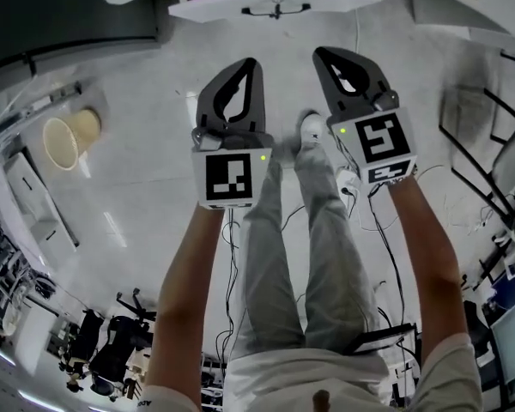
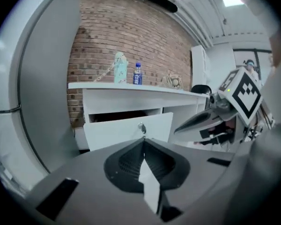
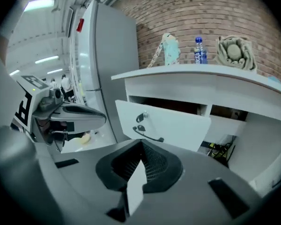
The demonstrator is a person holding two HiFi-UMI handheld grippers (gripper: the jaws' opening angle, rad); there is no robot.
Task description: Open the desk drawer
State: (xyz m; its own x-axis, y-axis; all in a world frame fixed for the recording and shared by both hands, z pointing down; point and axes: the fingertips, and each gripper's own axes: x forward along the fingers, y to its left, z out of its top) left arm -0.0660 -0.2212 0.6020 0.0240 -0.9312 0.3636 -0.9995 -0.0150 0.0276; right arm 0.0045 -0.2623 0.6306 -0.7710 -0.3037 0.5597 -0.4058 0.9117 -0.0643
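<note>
The white desk (image 2: pixel 131 89) (image 3: pixel 201 76) stands against a brick wall. Its drawer (image 1: pixel 223 11) (image 2: pixel 126 128) (image 3: pixel 173 125) is pulled out, with a dark gap behind its front. On that front are a black handle (image 3: pixel 149 136) and a key in the lock (image 2: pixel 142 127). My left gripper (image 1: pixel 251 63) (image 2: pixel 143 139) and right gripper (image 1: pixel 319 52) (image 3: pixel 141 142) hang side by side in the air short of the drawer. Both are shut with nothing between the jaws, and neither touches the drawer.
A pale green bottle (image 2: pixel 120 68), a blue-capped water bottle (image 2: pixel 137 74) and a woven bundle (image 3: pixel 234 50) stand on the desk. A tall grey cabinet (image 3: pixel 107 64) rises left of it. On the floor are a beige basket (image 1: pixel 69 136), cables and a chair frame (image 1: pixel 489 153). The person's legs (image 1: pixel 309 230) are below the grippers.
</note>
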